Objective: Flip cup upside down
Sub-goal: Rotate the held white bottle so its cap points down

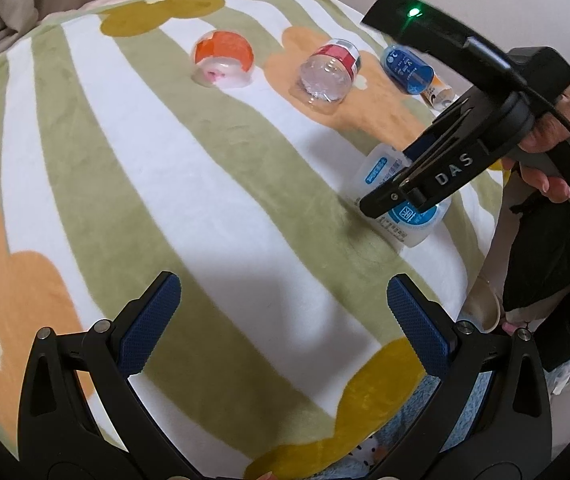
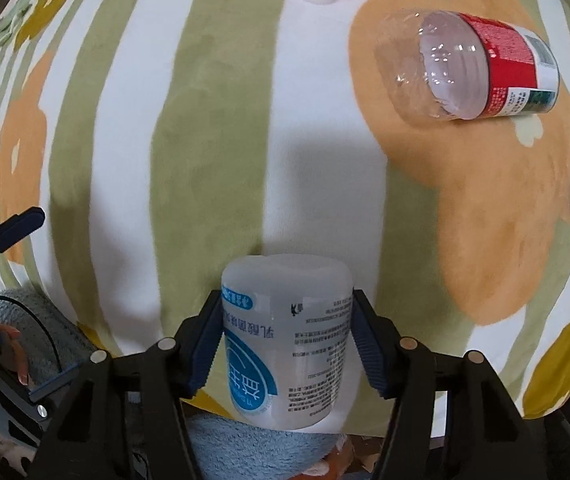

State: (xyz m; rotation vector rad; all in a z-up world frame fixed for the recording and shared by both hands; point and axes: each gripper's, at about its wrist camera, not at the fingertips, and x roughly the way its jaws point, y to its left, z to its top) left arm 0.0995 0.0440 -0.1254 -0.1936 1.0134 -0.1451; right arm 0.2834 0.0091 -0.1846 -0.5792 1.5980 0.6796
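Note:
A white plastic cup with a blue label (image 2: 285,340) sits between the fingers of my right gripper (image 2: 287,340), which is shut on its sides. Its printing reads upside down and its closed base points away from the camera. In the left wrist view the same cup (image 1: 381,172) rests low on the striped blanket (image 1: 205,184), held by the right gripper (image 1: 397,196) at the right. My left gripper (image 1: 285,320) is open and empty, hovering over the blanket's near part.
A clear cup with a red label (image 2: 481,68) lies on its side at the far right. An orange-labelled cup (image 1: 223,60) stands mouth-down at the back. A blue-labelled cup (image 1: 407,68) lies at the far right. The blanket's edge drops off at the right.

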